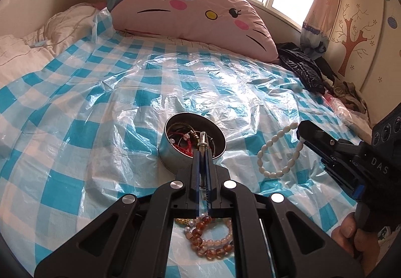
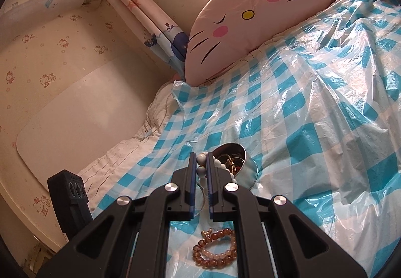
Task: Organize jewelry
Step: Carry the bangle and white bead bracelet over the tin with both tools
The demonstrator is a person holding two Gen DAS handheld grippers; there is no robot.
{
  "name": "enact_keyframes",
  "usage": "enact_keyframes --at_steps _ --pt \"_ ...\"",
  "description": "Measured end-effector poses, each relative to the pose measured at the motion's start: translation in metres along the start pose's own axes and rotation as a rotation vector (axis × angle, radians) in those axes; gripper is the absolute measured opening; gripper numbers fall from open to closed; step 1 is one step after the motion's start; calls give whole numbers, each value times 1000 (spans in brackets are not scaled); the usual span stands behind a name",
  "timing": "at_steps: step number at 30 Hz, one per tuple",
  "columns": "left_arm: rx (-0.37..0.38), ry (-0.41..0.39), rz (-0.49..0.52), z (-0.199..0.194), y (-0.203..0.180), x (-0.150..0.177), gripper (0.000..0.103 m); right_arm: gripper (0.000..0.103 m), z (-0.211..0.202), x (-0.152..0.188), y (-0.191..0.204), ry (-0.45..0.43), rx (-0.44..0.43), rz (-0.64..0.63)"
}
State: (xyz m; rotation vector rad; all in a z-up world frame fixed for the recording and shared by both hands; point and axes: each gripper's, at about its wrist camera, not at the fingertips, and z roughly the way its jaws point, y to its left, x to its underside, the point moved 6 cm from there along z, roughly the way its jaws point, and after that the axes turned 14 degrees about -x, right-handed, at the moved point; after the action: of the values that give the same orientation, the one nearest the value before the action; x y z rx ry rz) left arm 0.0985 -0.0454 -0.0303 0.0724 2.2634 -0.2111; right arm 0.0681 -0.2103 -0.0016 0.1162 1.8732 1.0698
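Observation:
A round metal tin [image 1: 175, 157] stands on the blue-checked plastic sheet with red cord and other jewelry inside. My left gripper [image 1: 203, 150] is shut on a slim metal-tipped piece [image 1: 202, 140] whose end pokes out over the tin's near rim. At the right, my right gripper [image 1: 302, 133] is shut on a white oval-bead bracelet [image 1: 273, 150], whose loop hangs just above the sheet beside the tin. In the right wrist view the white beads [image 2: 201, 160] sit between the fingers of that gripper [image 2: 201, 162], with the tin [image 2: 246, 166] just behind. Amber and pale bead bracelets [image 1: 213, 240] [image 2: 215, 250] lie near me.
A pink cat-face pillow [image 1: 195, 14] leans at the head of the bed under the window. Black and dark clothes [image 1: 303, 67] are piled at the bed's right edge by a wardrobe. A white quilt [image 1: 32, 42] lies bunched on the left. A hand [image 1: 351, 235] grips the right gripper's handle.

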Motion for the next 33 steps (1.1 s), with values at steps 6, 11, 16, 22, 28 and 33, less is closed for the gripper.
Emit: enact_keyframes --at_steps 6,11,16,22,28,33 --pt "31 -5 -20 1 -2 -10 4 9 14 -11 1 -20 -20 17" --pt "35 -9 -11 5 -10 -16 4 9 20 -16 -5 -39 -43 42" --pt "37 -12 -7 12 -16 -21 4 9 15 -10 -14 -34 -38 64" --pt "31 -5 16 15 -22 -13 4 9 11 -11 -16 -41 -39 68" --pt "30 -10 17 15 -22 -14 4 9 13 -10 -12 -31 -29 50" --pt "20 1 -5 16 -12 -12 4 10 14 -6 -17 26 144 -35"
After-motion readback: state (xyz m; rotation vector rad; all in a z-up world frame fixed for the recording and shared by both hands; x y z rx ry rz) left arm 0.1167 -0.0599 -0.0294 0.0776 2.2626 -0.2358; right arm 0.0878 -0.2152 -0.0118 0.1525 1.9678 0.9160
